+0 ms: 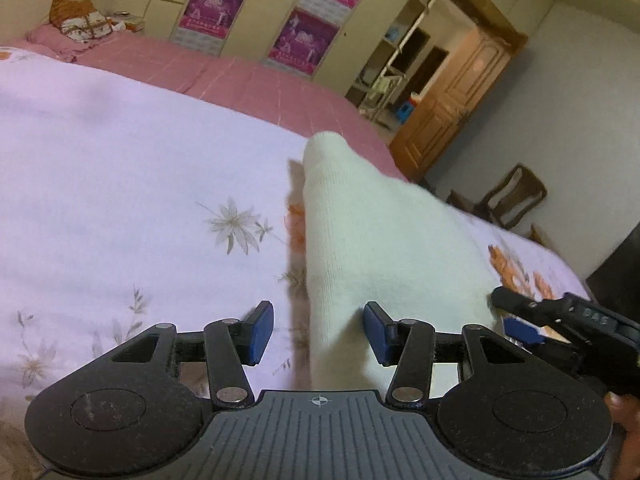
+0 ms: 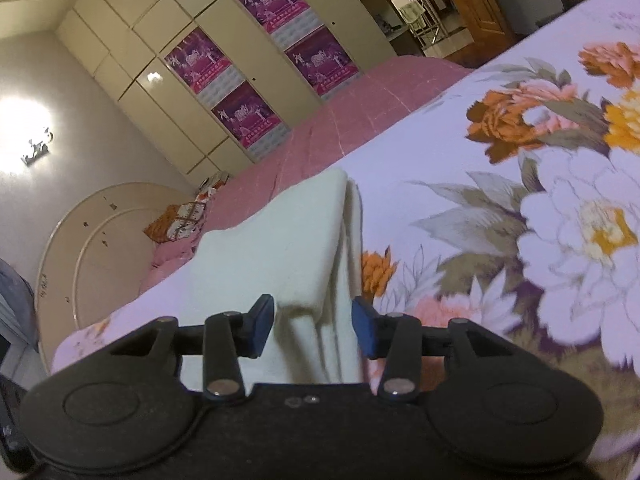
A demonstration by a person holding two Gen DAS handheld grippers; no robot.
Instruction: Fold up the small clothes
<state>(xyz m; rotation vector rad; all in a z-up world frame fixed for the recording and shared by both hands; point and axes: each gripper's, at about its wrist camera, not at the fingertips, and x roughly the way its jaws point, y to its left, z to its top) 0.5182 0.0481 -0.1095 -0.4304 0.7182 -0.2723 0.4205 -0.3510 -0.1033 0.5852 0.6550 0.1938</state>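
A small cream-white knitted garment (image 1: 360, 240) lies on the floral bed cover (image 1: 120, 160). In the left wrist view my left gripper (image 1: 318, 332) is open, its blue pads on either side of the garment's near edge, not closed on it. The right gripper (image 1: 520, 322) shows at the right edge of that view, beside the garment's right side. In the right wrist view my right gripper (image 2: 314, 328) is open, with a raised fold of the same garment (image 2: 280, 240) between its blue pads.
A pink sheet (image 1: 240, 80) covers the far part of the bed, with a pillow and bundle (image 1: 80, 24) at its head. A wardrobe with purple posters (image 1: 304, 32) stands behind. A wooden door (image 1: 460, 100) and a chair (image 1: 512, 196) are to the right.
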